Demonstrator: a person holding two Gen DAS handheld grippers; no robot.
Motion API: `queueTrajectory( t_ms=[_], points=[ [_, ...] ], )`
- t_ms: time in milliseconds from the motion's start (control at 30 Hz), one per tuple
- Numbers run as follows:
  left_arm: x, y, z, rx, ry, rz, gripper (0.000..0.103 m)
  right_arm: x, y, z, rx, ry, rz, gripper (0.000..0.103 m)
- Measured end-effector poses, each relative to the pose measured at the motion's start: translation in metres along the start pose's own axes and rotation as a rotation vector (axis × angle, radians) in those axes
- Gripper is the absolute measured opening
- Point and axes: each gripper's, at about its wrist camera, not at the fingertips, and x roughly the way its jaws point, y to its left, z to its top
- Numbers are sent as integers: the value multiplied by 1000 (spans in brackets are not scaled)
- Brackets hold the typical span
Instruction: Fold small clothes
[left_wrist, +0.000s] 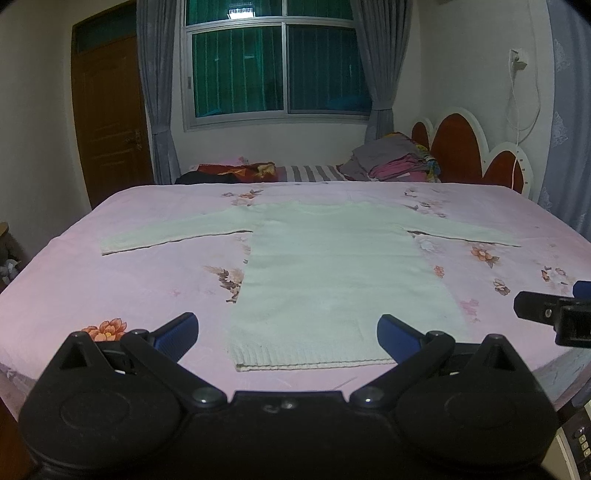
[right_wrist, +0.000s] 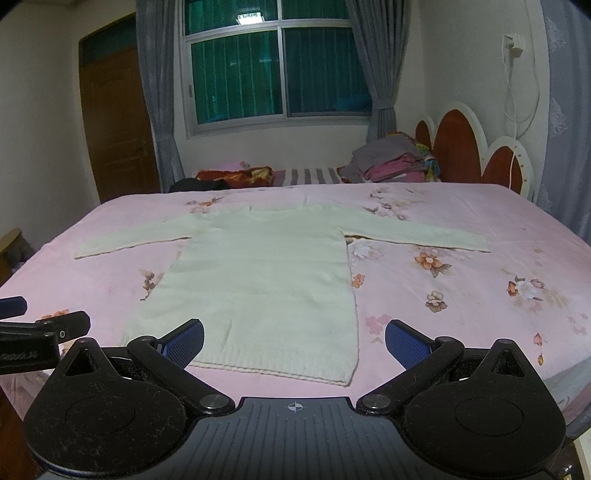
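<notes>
A small cream-white knitted sweater (left_wrist: 328, 273) lies flat on the pink floral bed sheet (left_wrist: 147, 288), both sleeves spread out sideways, hem nearest me. It also shows in the right wrist view (right_wrist: 266, 273). My left gripper (left_wrist: 288, 332) is open and empty, hovering above the hem. My right gripper (right_wrist: 295, 341) is open and empty, above the hem's right corner. The right gripper's tip shows at the right edge of the left wrist view (left_wrist: 554, 314); the left gripper's tip shows at the left edge of the right wrist view (right_wrist: 37, 325).
A pile of folded clothes (left_wrist: 395, 162) and a red patterned bundle (left_wrist: 240, 171) lie on a second bed behind. A red and white headboard (left_wrist: 469, 151) stands at the right. A wooden door (left_wrist: 110, 118) is at the left, a curtained window (left_wrist: 273, 66) at the back.
</notes>
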Motion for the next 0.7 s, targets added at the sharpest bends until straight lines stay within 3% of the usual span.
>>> queueTrajectory(
  t_ms=[333,700],
  points=[
    [34,14,18,6,-4,-11,103,32,-5,19,31,-14,-39,103],
    [106,32,68,-11,-20,-59,103,103,-17,65,91,-32,-94,103]
  ],
)
